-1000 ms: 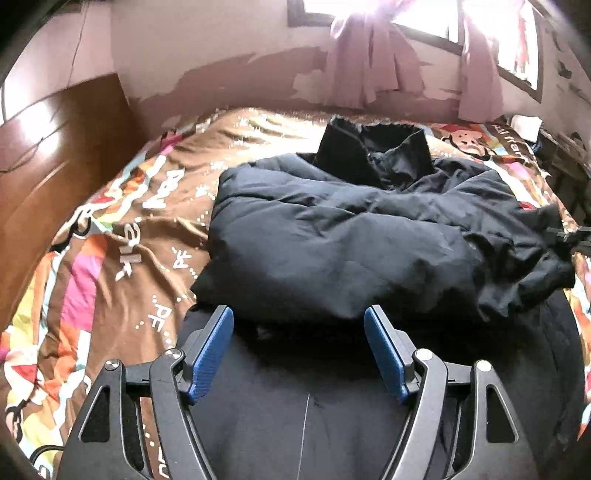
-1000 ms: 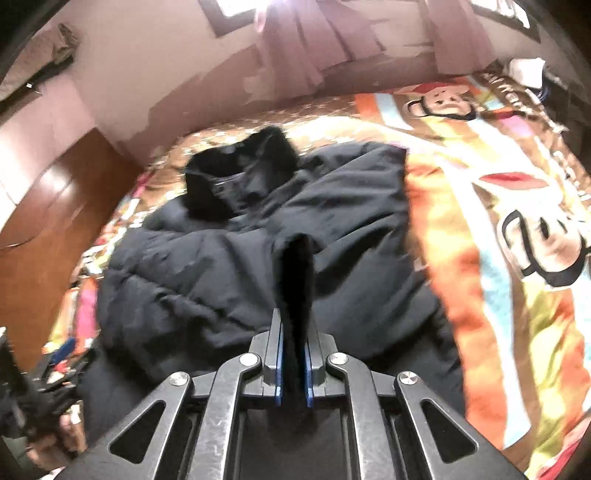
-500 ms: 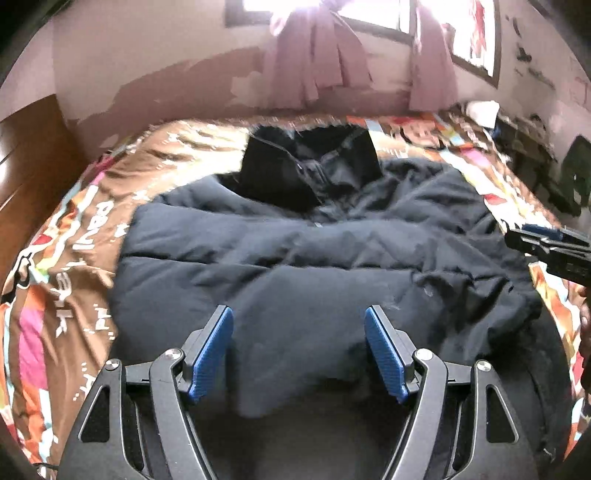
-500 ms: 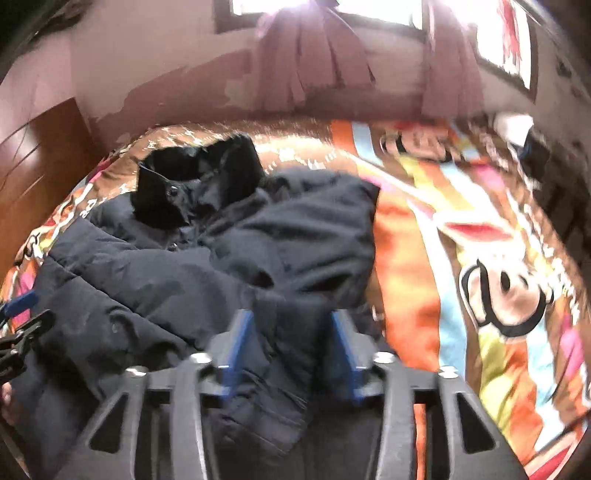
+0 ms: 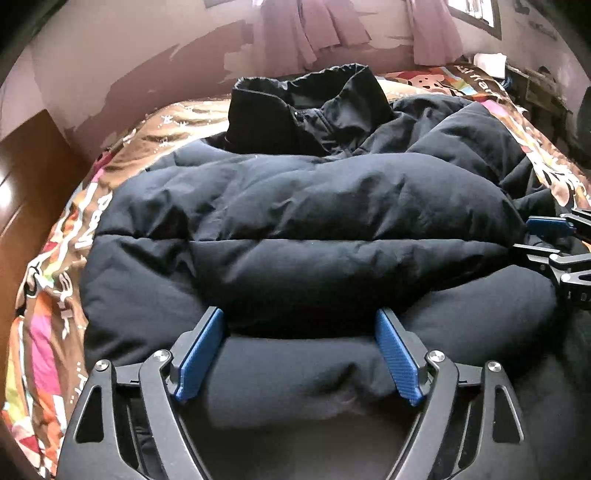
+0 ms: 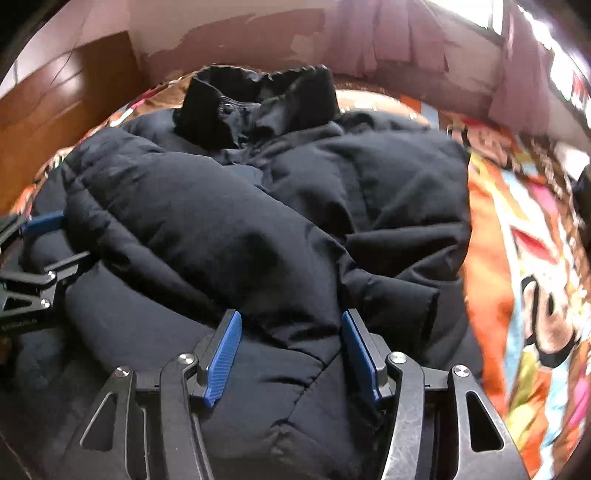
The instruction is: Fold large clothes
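A: Left wrist view first: what fills it?

B: A dark puffer jacket point(image 5: 314, 229) spread over the middle of the frame on a bed with a colourful cartoon bedspread point(image 5: 55, 295). Its collar point(image 5: 306, 107) stands up at top centre, and a sleeve lies folded across the body.

A: And the left gripper point(image 5: 301, 354)?

B: At the bottom centre, its blue fingers point(image 5: 201, 354) spread wide apart, resting over the jacket's lower edge and holding nothing.

A: What about the right wrist view?

B: Same jacket point(image 6: 240, 229), collar point(image 6: 258, 99) at the top centre, bedspread point(image 6: 524, 258) down the right side. The right gripper point(image 6: 291, 354) sits at the bottom centre, fingers point(image 6: 223, 356) apart, with padded fabric bulging between them, though they are not pinching it.

A: Do the grippers see each other?

B: Yes. The right gripper point(image 5: 554, 240) shows at the right edge of the left view, and the left gripper point(image 6: 37, 240) at the left edge of the right view, both beside the jacket.

A: Background?

B: Pink curtains point(image 5: 314, 29) at the top, a wooden headboard point(image 6: 66, 99) at the upper left.
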`<state>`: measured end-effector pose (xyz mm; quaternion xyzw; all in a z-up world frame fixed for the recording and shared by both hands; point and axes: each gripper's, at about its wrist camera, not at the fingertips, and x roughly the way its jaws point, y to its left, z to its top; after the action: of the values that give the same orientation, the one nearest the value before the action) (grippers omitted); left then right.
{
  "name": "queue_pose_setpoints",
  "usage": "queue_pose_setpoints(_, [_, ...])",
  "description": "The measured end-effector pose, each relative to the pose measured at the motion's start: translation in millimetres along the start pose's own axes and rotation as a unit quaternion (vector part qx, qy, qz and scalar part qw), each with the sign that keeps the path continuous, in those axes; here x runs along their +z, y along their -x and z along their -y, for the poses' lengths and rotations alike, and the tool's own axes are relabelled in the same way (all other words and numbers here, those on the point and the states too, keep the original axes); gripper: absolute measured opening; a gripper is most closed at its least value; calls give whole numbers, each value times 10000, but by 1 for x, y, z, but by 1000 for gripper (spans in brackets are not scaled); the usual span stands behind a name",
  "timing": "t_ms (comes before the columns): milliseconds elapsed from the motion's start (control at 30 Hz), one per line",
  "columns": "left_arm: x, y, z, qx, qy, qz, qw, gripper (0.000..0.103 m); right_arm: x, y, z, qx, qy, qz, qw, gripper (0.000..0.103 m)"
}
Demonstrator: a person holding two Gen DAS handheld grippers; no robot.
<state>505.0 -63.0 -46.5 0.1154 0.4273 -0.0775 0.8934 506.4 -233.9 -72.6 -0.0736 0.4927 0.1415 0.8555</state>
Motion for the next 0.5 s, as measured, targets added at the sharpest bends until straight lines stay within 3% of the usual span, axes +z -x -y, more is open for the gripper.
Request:
queue_pose_setpoints(167, [0, -5, 2, 11, 4, -49, 10000, 80, -2, -3, 0, -4, 68, -12, 10000, 54])
queue_pose_setpoints(333, [-9, -1, 3, 18, 15, 244, 9997, 81, -4, -2, -4, -109, 89, 90, 9999, 55])
queue_pose_setpoints(500, [-8, 0, 3, -7, 35, 261, 9997, 83, -8, -1, -2, -34, 42, 197, 9998, 55])
